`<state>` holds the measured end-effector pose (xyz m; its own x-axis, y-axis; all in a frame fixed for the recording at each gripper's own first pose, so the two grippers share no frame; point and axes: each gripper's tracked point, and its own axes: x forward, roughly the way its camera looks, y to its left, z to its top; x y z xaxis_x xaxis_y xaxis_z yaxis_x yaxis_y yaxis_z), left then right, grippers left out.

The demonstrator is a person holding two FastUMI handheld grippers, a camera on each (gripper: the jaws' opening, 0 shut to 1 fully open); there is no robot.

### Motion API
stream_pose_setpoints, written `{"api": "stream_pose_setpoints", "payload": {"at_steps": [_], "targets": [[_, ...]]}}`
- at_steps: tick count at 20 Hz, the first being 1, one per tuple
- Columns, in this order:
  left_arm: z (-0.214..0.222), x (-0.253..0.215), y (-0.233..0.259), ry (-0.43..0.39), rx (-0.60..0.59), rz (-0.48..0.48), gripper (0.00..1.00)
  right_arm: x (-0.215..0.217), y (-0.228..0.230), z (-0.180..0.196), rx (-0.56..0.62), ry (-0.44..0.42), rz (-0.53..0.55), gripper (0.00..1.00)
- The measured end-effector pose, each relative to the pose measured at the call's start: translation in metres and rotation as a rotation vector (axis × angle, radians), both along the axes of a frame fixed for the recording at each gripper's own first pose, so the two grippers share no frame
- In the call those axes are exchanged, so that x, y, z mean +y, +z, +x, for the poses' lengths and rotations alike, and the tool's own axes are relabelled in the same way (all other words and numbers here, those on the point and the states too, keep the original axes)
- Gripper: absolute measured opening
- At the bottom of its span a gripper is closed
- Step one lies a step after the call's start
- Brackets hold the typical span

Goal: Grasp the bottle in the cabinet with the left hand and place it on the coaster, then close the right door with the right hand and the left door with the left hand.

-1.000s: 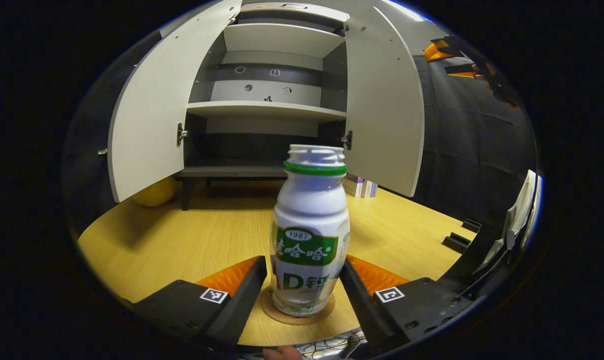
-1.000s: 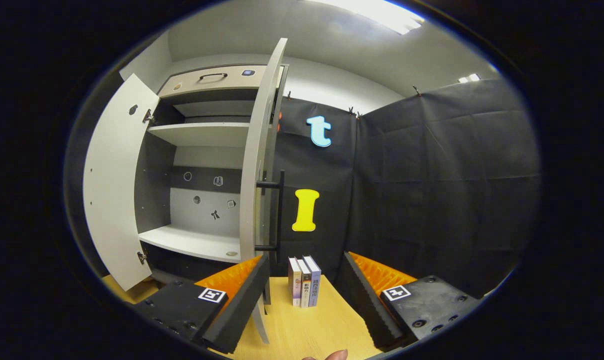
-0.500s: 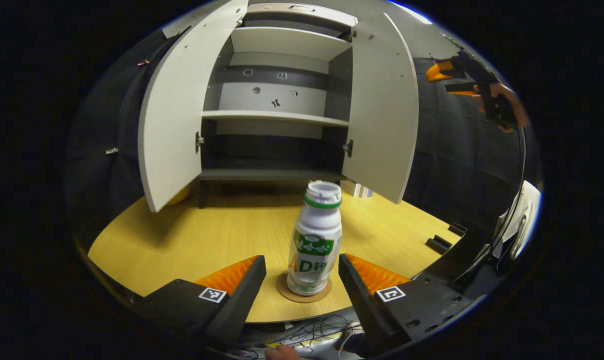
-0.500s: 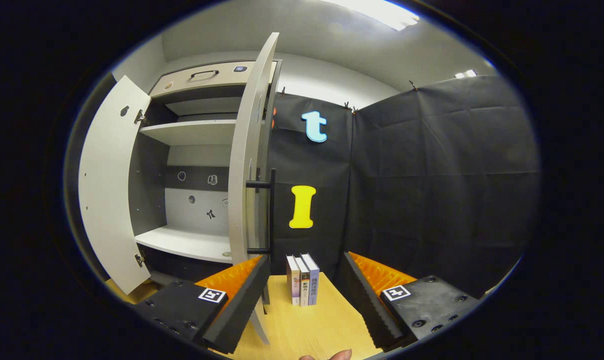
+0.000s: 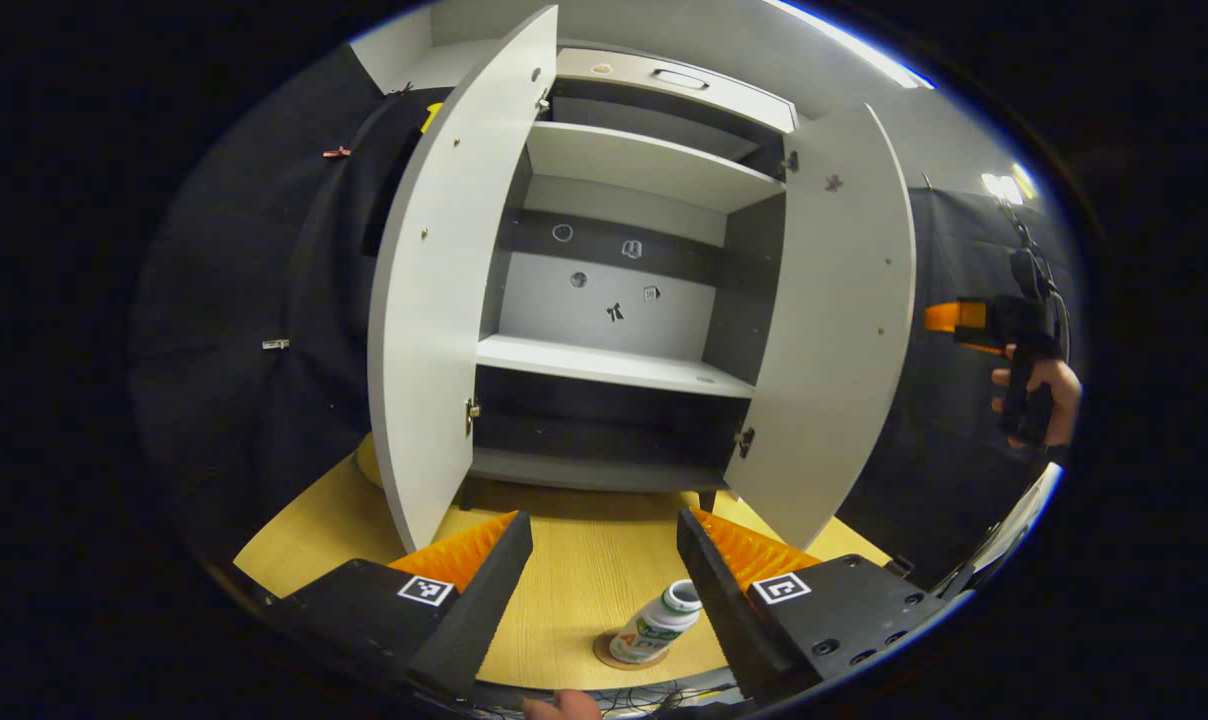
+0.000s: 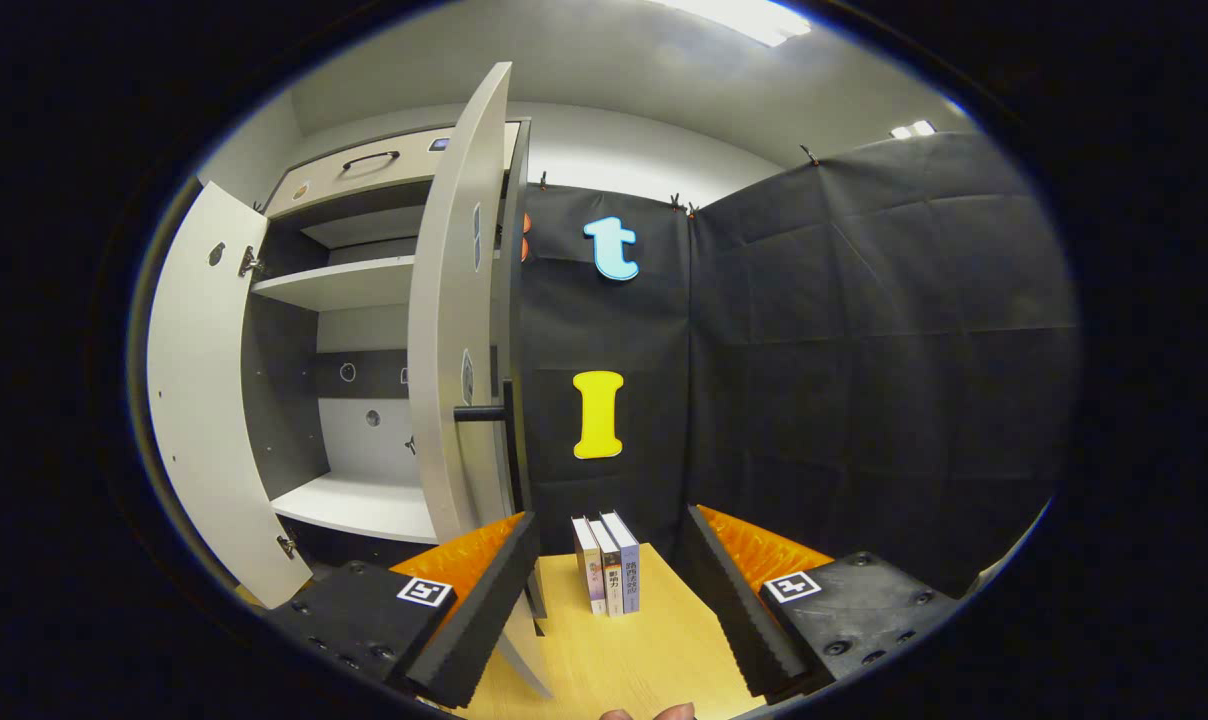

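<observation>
Black wrinkled cloth walls the booth on all sides; a pale wood-grain table (image 5: pixel 574 585) carries a white cabinet (image 5: pixel 624 300) with dark inner side panels and flat white shelves. Both doors stand open. Left door (image 5: pixel 434 300): plain matte white slab, small holes along its inner face, metal hinge low down. Right door (image 5: pixel 834 330): same finish; in the right gripper view it is seen nearly edge-on (image 6: pixel 454 330) with a dark bar handle (image 6: pixel 484 412) on its outer face. Small dark stickers dot the cabinet's back panel; too small to read.

Bottle (image 5: pixel 656 625): small, white plastic, rounded shoulder, open mouth with a green ring at the neck, green-and-white label whose writing cannot be read at this size. It stands on a round brown coaster (image 5: pixel 619 655) near the table's front edge, free of both fingers.

Left gripper (image 5: pixel 604 560): jaws spread wide, empty, above and behind the bottle.

Right gripper (image 6: pixel 609 570): jaws wide, empty, near the right door's outer edge. Three thin books (image 6: pixel 609 575) stand upright on the table between its fingers, farther off. In the left gripper view a hand (image 5: pixel 1034 395) holds this gripper beyond the right door.
</observation>
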<state>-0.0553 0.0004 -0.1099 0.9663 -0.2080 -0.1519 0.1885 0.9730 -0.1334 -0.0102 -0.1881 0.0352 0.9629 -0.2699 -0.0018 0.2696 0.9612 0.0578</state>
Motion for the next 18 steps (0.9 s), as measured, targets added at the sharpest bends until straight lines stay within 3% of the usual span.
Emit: {"api": "stream_pose_setpoints", "payload": {"at_steps": [8, 18], "targets": [[0.018, 0.035, 0.071, 0.049, -0.079, 0.076, 0.95, 0.011, 0.013, 0.022, -0.008, 0.082, 0.081, 0.99], [0.012, 0.063, 0.080, 0.092, -0.102, 0.080, 0.95, 0.054, 0.012, 0.029, -0.017, 0.152, 0.062, 0.97]]}}
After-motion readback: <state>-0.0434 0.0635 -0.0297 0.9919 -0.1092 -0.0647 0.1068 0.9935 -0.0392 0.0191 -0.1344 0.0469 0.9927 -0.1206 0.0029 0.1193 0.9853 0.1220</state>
